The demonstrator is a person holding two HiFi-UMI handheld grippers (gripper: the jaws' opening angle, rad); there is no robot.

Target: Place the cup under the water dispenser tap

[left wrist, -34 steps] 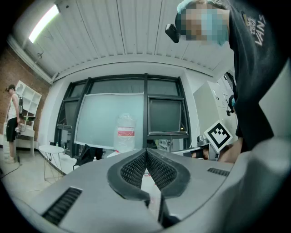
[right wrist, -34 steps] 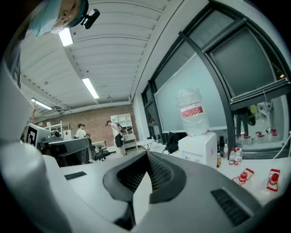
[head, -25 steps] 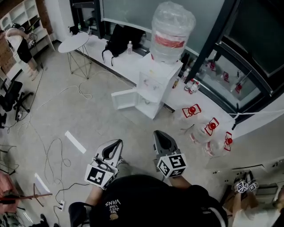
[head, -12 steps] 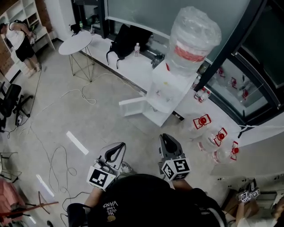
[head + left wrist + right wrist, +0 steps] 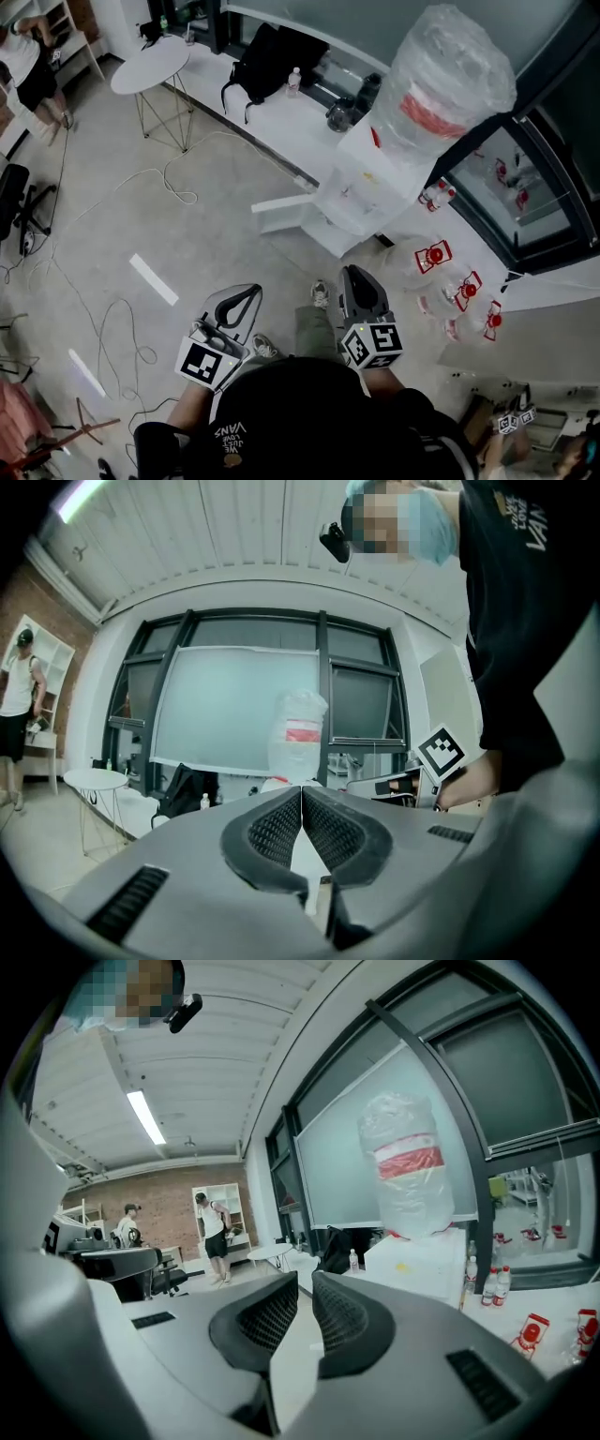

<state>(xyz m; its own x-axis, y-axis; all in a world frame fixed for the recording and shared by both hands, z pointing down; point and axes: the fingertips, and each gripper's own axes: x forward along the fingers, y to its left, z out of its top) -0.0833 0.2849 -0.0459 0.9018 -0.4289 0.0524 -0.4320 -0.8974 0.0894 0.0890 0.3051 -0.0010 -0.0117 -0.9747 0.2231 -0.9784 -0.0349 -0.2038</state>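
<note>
Left gripper point(image 5: 301, 793): jaws together at the tips, nothing between them. Right gripper point(image 5: 305, 1283): jaws a narrow slit apart, also nothing between them. Cup: not in any view. Neither gripper carries it, so I cannot say where it sits.

Water dispenser point(image 5: 370, 178): straight ahead of your left jaws, ahead and off to the right of your right jaws, well apart from both. Bottle point(image 5: 455, 80) on top; lower door point(image 5: 281, 212) swung open toward you. Tap too small to make out.

Step in hand, as judged: approach and find the cup. Hold both grippers level, locate the cup before you close in, and open one pair wide ahead of the reach.

Mind the cables point(image 5: 173, 192) strewn over the grey floor point(image 5: 216, 253) below the jaws. Jugs point(image 5: 433, 255) lie right of the dispenser. Round table point(image 5: 148, 66) stands far to the left.
</note>
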